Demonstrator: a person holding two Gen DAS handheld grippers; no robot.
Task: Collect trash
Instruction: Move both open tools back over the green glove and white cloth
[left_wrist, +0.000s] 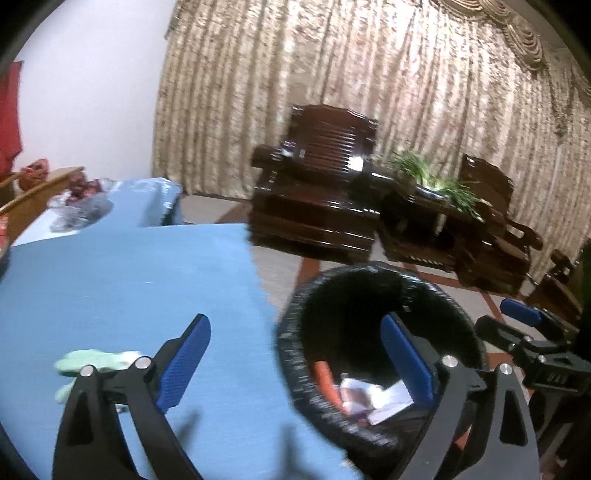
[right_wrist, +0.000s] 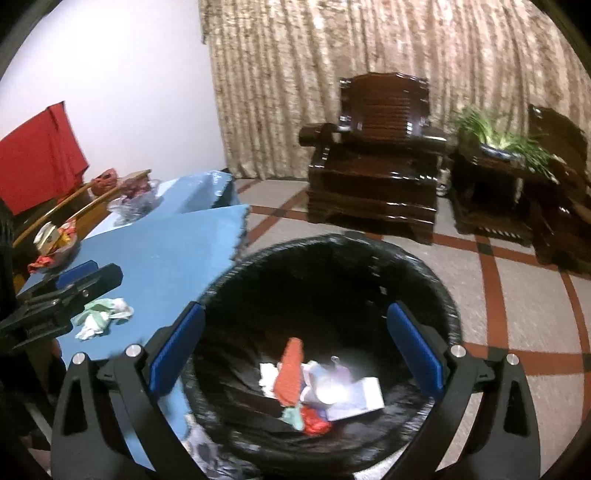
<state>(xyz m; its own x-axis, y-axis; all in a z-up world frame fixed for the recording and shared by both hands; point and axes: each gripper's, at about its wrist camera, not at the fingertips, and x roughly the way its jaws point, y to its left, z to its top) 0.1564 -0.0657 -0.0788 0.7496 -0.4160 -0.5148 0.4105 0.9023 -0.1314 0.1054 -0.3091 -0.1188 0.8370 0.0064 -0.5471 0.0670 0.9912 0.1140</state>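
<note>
with both claws spread empty over the bin (right_wrist: 325, 258), one drop looks done; next, the left claw (left_wrist: 295, 365) must reach the crumpled tissue (left_wrist: 92, 363) while the right claw (right_wrist: 295, 345) waits.

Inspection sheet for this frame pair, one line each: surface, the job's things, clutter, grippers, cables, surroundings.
Surface: table under a blue cloth; tiled floor beside it.
Job's things: black-lined trash bin on the floor at the table's edge, holding an orange wrapper and white papers; crumpled green-white tissue lies on the cloth, not yet binned.
Clutter: bowl of wrappers and a clear bag of reddish items at the table's far end.
Grippers: left gripper open, empty, straddling the table edge and bin; right gripper open, empty, above the bin.
Cables: nothing seen.
Surroundings: dark wooden armchair, potted plant, beige curtains, red cloth.
</note>
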